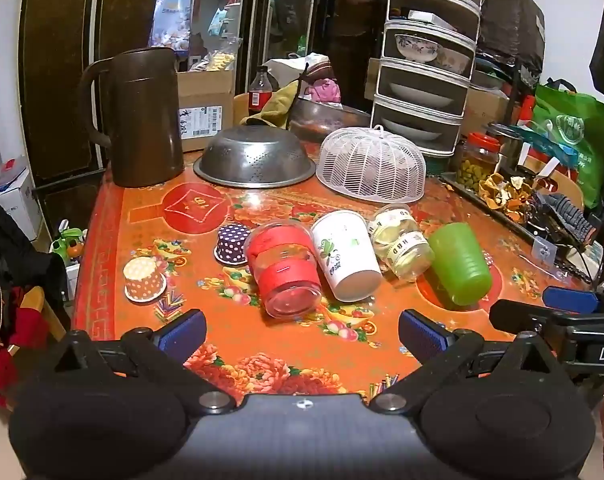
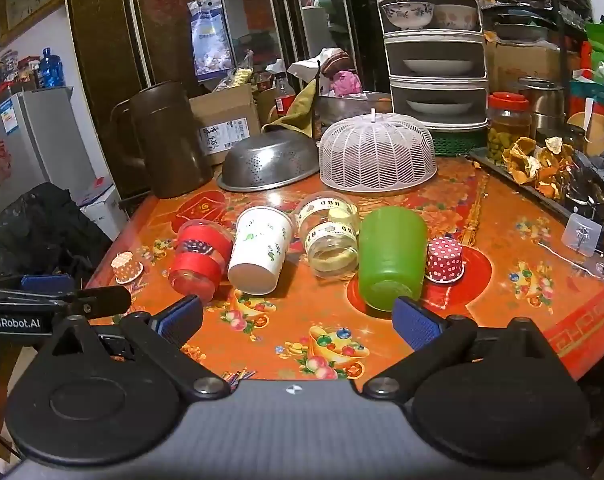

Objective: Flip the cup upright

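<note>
On a floral orange table (image 1: 113, 240), seen from the left wrist, four cups lie tipped in a row: red-banded clear cup (image 1: 283, 270), white paper cup (image 1: 346, 256), taped clear cup (image 1: 402, 242), green cup (image 1: 460, 262). Left gripper (image 1: 302, 332) hangs empty, jaws wide. From the right wrist, the right gripper (image 2: 297, 322) gapes empty just short of the green cup (image 2: 390, 256).

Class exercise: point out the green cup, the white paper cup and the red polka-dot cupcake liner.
green cup (image 2: 390, 256), right wrist view, on its ribbed side wall.
white paper cup (image 1: 346, 254), left wrist view, on its printed side.
red polka-dot cupcake liner (image 2: 444, 259), right wrist view, on its dotted side.
</note>
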Demonstrator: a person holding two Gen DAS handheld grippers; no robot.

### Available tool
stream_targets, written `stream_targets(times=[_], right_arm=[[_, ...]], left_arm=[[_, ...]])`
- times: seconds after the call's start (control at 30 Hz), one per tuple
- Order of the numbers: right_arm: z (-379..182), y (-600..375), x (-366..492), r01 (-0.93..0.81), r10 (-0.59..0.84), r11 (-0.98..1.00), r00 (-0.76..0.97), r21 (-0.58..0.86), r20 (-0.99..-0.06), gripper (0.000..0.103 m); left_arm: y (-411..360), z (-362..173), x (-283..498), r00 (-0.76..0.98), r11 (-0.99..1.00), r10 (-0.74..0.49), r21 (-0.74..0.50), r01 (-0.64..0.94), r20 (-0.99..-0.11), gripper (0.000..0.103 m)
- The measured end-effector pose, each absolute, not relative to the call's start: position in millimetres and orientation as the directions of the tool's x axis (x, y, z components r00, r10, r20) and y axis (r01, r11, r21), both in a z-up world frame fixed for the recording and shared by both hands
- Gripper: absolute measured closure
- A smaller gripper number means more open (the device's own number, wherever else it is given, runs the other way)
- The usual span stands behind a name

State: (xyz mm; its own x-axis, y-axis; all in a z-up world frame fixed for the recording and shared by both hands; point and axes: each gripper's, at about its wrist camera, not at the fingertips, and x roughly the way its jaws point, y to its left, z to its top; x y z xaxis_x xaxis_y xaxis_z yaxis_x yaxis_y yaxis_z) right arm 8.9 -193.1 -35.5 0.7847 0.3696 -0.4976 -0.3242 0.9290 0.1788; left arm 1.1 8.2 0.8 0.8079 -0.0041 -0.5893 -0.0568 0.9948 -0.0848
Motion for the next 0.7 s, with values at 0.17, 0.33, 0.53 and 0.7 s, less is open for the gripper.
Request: stream_targets(times=[0.17,0.33,0.53,0.7], right_arm=[[-35.3,-193.9,9.2,-0.324,0.374,0.927,0.785,0.188,-0.493,0.001],[-33.6,-195.8,8.4,-0.327,0.378,0.926,0.785,0.191,-0.491,0.001],[-31.3,-196.7,6.6,-0.329,0.382,0.924,0.788,0.194,-0.483,0.001],[-29.9,-196.3,6.7,-0.328,0.379,0.925,0.789,0.19,-0.484,0.001]], left_arm=[[7.6,1.6,0.5,0.809,0.995,-0.007,-0.082,-0.052,-0.588,0.0],[4.7,2.9,-0.8,0.81,0.996,-0.008,-0.077,-0.046,-0.587,0.0],[3.8,3.0,-1.4,0.808,0.996,-0.012,-0.078,-0.042,-0.589,0.0],[3.3,3.0,-1.8,0.802,0.996,-0.005,-0.071,-0.047,-0.597,0.0]])
